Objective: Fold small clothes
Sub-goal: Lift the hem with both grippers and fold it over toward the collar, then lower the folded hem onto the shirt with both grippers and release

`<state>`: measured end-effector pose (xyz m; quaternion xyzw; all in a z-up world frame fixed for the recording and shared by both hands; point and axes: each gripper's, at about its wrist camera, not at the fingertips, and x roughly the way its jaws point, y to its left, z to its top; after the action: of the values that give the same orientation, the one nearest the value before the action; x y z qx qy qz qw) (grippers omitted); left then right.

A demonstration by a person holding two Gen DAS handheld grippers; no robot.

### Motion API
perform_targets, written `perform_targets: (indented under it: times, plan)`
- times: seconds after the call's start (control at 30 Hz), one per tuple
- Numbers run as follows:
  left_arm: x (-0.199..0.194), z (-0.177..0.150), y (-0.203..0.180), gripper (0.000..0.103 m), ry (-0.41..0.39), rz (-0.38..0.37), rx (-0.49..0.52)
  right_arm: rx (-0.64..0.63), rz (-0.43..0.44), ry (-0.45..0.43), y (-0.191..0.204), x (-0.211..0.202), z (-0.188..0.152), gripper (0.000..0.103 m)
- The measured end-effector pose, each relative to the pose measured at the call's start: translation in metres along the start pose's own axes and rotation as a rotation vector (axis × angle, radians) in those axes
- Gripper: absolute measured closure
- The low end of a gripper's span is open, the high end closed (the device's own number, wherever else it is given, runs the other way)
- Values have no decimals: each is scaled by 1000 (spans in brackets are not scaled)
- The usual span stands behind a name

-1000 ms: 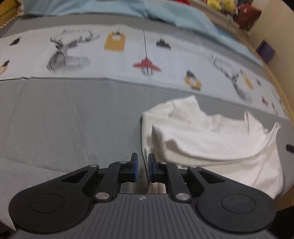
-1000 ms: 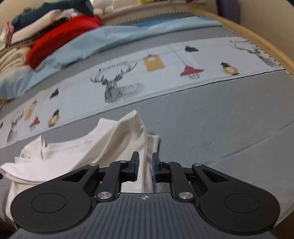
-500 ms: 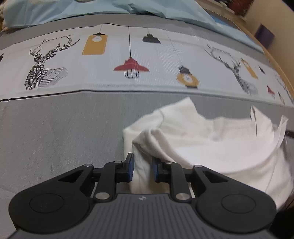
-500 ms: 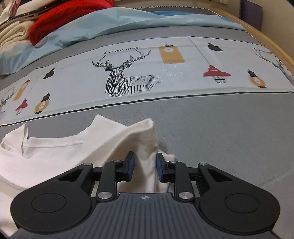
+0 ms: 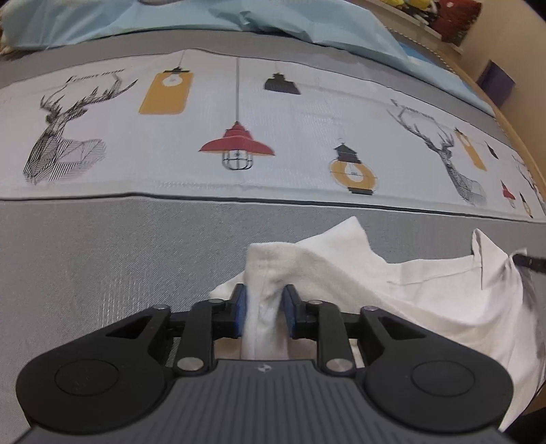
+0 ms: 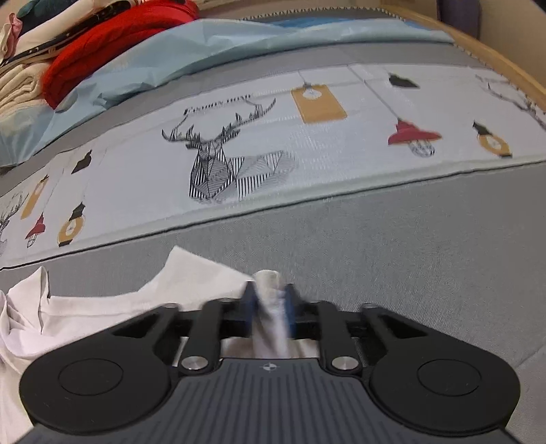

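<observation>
Half a second ago both sets of tongs stood spread with white cloth loose between the pads; a second ago they hung short of the garment's edge. Now both jaws are closing. The left tongs (image 5: 262, 307) pinch a bunched corner of the white garment (image 5: 392, 293), cloth pressed between the blue pads (image 5: 239, 305). The right tongs (image 6: 269, 304) likewise clench a gathered fold of the same garment (image 6: 102, 307), though this view is motion-blurred at the pads.

The garment lies rumpled on the grey part of the bed cover (image 5: 102, 259), near the bed's front edge. Beyond it runs a pale printed band (image 5: 290, 112) with deer heads and hanging lamps, then a light blue sheet (image 5: 170, 17). Nothing lies on the bed cover between the garment and the printed band.

Left view only: a dark tip (image 5: 527, 262) at the garment's far right edge, seemingly the other tongs; a purple box (image 5: 494, 80) by the wall. Right view only: a red folded cloth (image 6: 112, 44) and cream folded clothes (image 6: 17, 92) stacked at the far left; wooden bed rim (image 6: 494, 54) on the right.
</observation>
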<state>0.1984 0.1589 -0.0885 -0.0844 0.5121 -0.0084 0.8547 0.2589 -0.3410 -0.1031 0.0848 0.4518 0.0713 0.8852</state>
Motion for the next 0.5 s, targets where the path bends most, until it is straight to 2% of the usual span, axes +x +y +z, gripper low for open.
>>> perform_targets:
  times: [0.03, 0.13, 0.2, 0.37, 0.4, 0.43, 0.5]
  plan:
    - [-3, 1, -1, 99, -14, 11, 21, 23, 7, -28, -2, -5, 2, 95]
    - [-14, 5, 4, 99, -98, 129, 31, 157, 29, -125, -15, -21, 11, 96]
    - [-22, 9, 12, 99, -155, 131, -35, 198, 17, -165, -18, -25, 15, 96]
    - [-19, 12, 0, 99, -183, 165, 10, 183, -39, -154, -9, -12, 19, 96]
    - [-18, 13, -1, 98, -180, 159, 8, 180, -50, -148, -6, -10, 20, 94]
    - [-17, 15, 1, 93, -170, 157, -3, 180, -66, -133, -4, -6, 21, 87]
    - [-12, 17, 6, 92, -124, 173, -37, 182, -83, -92, -2, -1, 21, 85]
